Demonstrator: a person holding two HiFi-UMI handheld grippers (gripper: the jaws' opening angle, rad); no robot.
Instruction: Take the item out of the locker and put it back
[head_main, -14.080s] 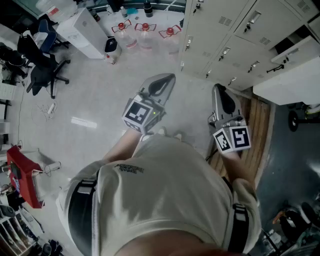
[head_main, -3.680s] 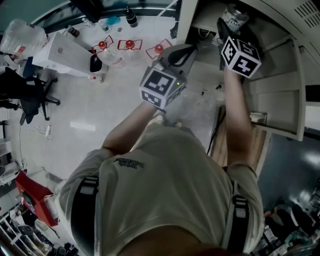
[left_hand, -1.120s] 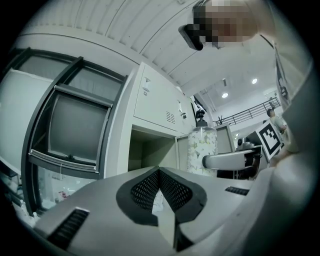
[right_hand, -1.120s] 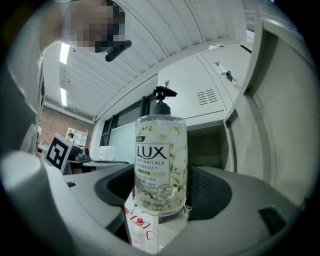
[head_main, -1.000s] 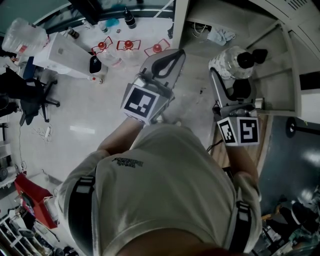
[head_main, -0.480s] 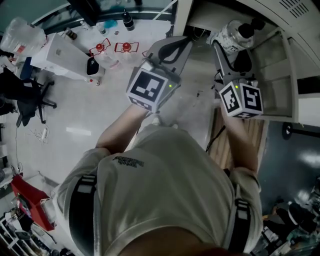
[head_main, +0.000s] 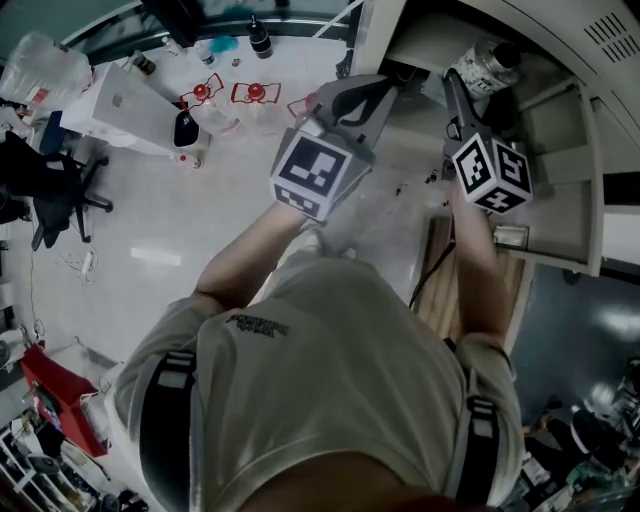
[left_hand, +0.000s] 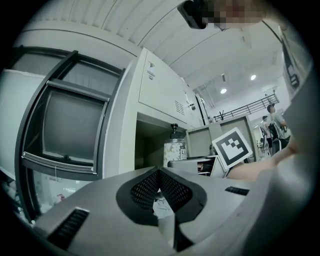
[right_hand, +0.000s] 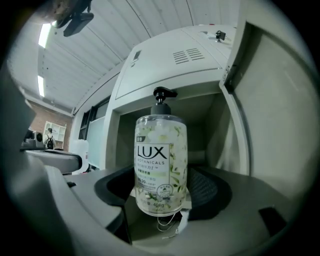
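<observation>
A clear pump bottle with a flowered LUX label and a black pump stands upright between the pads of my right gripper, which is shut on it. In the head view the bottle is at the mouth of the open locker compartment, ahead of the right gripper. My left gripper hovers beside it to the left, shut with nothing in it; its tips meet. The left gripper view also shows the bottle in front of the open locker.
The open locker door stands close on the right of the bottle. Shut locker doors are above. On the floor to the left are water jugs with red caps, a white box and an office chair.
My right gripper has carried the bottle forward from outside the locker to the compartment's mouth. My left gripper has also moved forward a little.
</observation>
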